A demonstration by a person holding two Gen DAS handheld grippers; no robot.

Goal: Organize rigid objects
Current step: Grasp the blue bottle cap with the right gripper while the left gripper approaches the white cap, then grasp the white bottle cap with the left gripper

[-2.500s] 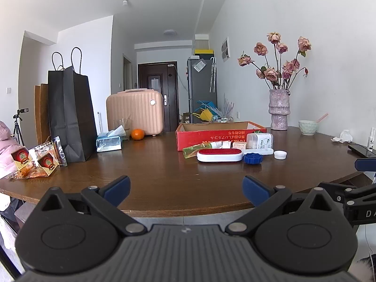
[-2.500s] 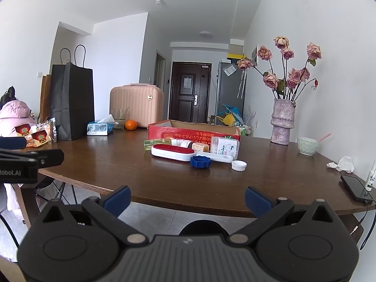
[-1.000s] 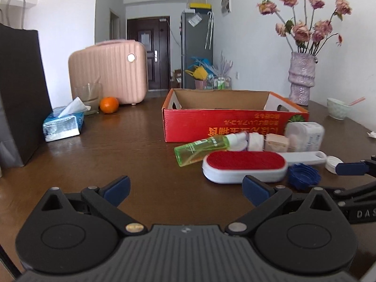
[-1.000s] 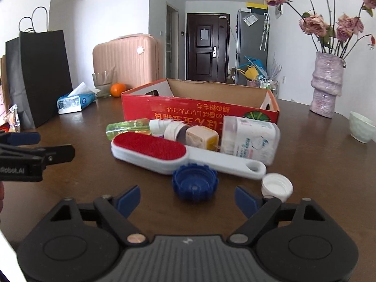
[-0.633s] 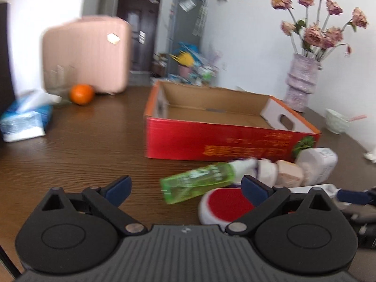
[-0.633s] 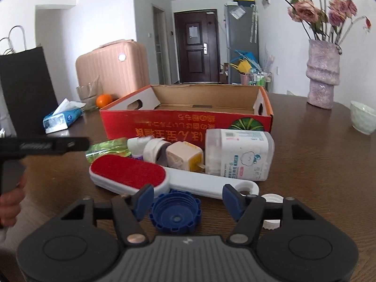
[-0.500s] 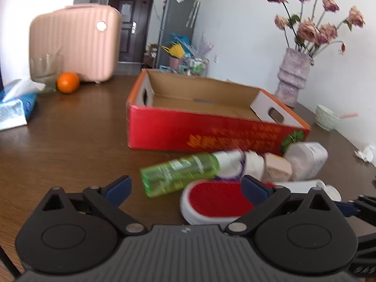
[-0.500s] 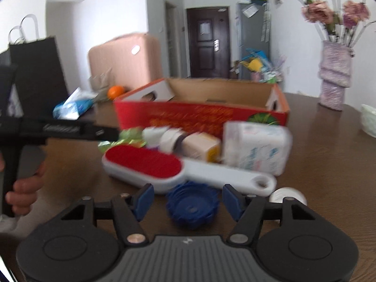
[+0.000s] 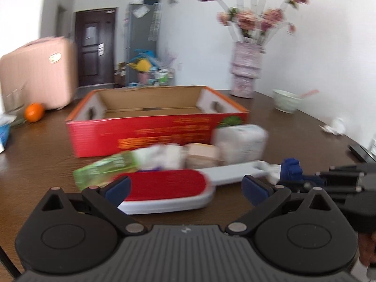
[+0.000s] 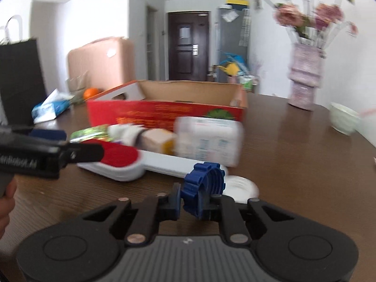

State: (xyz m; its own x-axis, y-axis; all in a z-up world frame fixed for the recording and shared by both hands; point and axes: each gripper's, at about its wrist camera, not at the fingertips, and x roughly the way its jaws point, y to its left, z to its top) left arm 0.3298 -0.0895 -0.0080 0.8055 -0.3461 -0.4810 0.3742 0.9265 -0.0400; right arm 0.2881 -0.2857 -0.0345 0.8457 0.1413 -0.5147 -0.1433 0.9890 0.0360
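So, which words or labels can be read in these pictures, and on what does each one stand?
"...Robot.AI", its start cut off and blurred: on the side of the left claw, in the right wrist view.
Yellow print on the red box: too blurred to read.
Label on the white container: too blurred.
Label on the green bottle: too blurred.

A lived-in home, seen from a dining table (image 9: 47,145). Beyond stand a front door (image 10: 188,44) and fridge (image 9: 141,44) (flowers in a vase (image 9: 246,70) nearby).
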